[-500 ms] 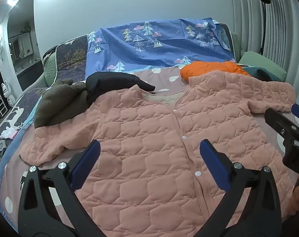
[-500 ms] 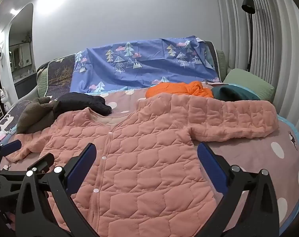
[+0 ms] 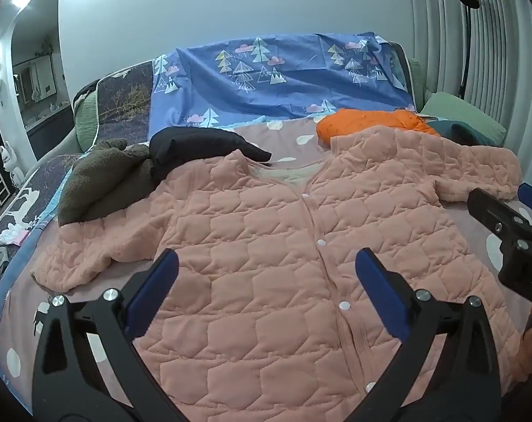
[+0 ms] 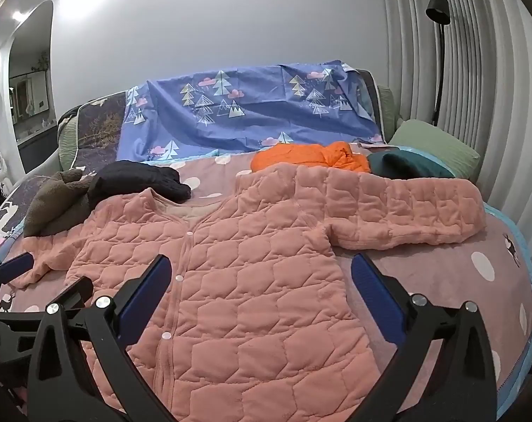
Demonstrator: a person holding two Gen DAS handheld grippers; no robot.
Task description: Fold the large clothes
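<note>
The pink quilted jacket (image 3: pixel 283 246) is lying flat and buttoned on the bed (image 4: pixel 476 274), both sleeves out. Nothing is changing since a moment ago: the 2 grippers, left gripper (image 3: pixel 266 277) and right gripper (image 4: pixel 257 276), are still hovering spread wide, holding nothing, so folding is not yet beginning.

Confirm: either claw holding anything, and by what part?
Nothing held. Left claw and right claw are both open, hovering above the pink jacket lying flat on the bed.
</note>
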